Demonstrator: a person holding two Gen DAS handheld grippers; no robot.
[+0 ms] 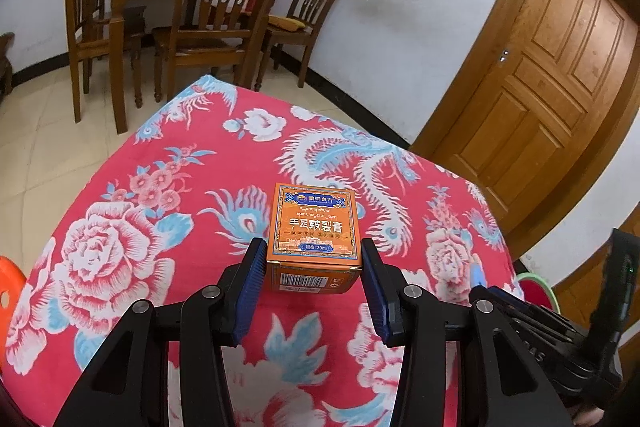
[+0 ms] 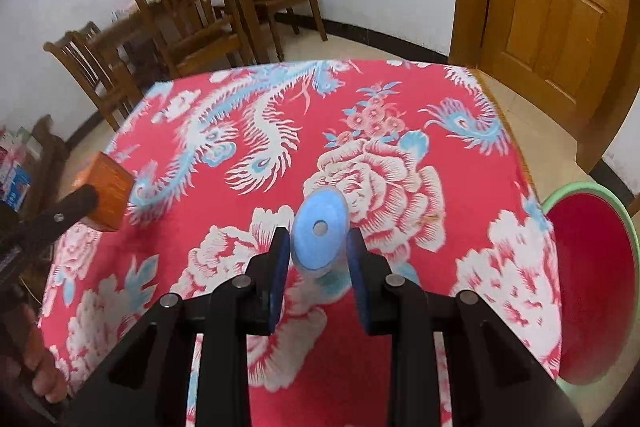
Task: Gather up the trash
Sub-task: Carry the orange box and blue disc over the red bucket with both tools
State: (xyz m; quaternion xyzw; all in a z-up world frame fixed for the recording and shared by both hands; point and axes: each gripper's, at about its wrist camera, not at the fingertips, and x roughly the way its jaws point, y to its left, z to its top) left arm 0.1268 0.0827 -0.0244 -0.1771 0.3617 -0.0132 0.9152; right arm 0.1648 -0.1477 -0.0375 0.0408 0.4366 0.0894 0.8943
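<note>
Box (image 1: 314,235), orange, sits on the red floral surface (image 1: 168,187) between the blue pads of the left tongs (image 1: 314,259), which touch both its sides in a grip. Right tongs (image 2: 318,247) clamp a blue disc (image 2: 318,231) held on edge above the surface. At three o'clock of the right tongs, beyond the surface edge, stands a red basin (image 2: 592,287) with a green rim.

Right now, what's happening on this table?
A person is clearing trash off a red floral tablecloth with two handheld tongs. The left tongs straddle an orange box, pads at its sides. The right tongs pinch a blue disc on edge. A red bin with a green rim waits beside the table, on the right.
</note>
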